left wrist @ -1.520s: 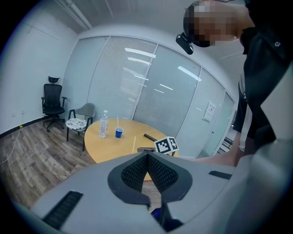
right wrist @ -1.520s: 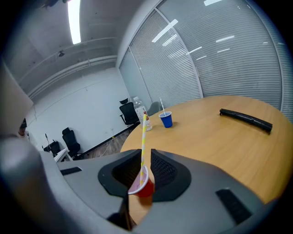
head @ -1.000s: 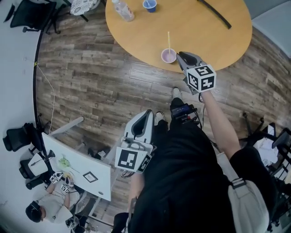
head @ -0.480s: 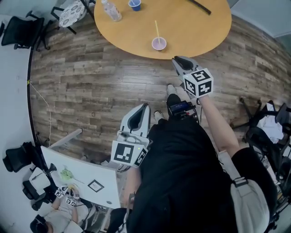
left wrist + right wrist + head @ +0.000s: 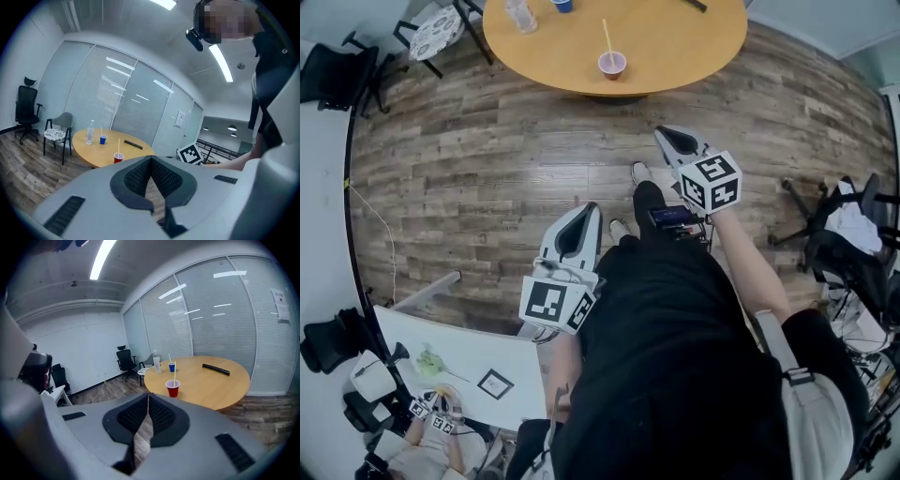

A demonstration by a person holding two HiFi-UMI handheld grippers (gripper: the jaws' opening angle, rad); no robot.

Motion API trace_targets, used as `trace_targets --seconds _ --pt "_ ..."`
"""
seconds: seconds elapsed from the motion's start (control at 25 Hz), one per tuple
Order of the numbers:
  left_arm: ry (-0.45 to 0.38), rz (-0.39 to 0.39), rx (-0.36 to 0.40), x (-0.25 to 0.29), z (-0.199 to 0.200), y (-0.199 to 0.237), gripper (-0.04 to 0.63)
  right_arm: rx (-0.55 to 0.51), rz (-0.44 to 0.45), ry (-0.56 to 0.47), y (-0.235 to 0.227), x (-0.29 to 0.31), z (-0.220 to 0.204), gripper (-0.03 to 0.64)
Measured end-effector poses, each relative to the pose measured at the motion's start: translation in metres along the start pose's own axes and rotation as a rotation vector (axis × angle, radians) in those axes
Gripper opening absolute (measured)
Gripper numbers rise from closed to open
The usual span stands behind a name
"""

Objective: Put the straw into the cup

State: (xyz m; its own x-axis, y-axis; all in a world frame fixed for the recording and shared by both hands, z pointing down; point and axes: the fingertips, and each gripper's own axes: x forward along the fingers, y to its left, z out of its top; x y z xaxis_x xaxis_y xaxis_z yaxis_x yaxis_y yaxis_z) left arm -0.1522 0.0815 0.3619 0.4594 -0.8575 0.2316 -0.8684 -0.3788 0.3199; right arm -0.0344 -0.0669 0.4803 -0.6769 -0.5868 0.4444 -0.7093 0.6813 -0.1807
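Seemingly done: straw stands in the cup on the counter.
Left claw and right claw, both together and empty, are well apart from it; best leave the cup undisturbed.

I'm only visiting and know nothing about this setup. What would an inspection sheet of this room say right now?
Surface: round wooden table.
Job's things: red cup near the table's edge, with a straw standing in it.
Clutter: blue cup, bottle and black bar on the table.
Grippers: left claw and right claw are both shut with nothing between them, held over the floor away from the table.
Cables: thin cable on the floor by the wall.
Surroundings: wood floor, office chair, white desk.
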Motion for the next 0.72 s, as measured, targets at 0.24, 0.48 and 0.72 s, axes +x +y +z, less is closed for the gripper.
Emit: trace_targets --seconds 0.24,0.48,0.72 --pt "0.032 -0.093 0.007 -0.014 -0.023 -0.029 0.011 0.036 0.001 -0.001 0.023 -0.058 -0.03 0.018" --pt "0.047 -0.145 0.028 -0.011 -0.026 -0.047 0.012 0.091 -0.004 -0.042 0.027 -0.102 -0.039 0.018" --pt "0.039 -0.133 0.046 -0.003 -0.018 -0.051 0.011 0.087 0.048 -0.084 0.026 -0.119 -0.025 0.018"
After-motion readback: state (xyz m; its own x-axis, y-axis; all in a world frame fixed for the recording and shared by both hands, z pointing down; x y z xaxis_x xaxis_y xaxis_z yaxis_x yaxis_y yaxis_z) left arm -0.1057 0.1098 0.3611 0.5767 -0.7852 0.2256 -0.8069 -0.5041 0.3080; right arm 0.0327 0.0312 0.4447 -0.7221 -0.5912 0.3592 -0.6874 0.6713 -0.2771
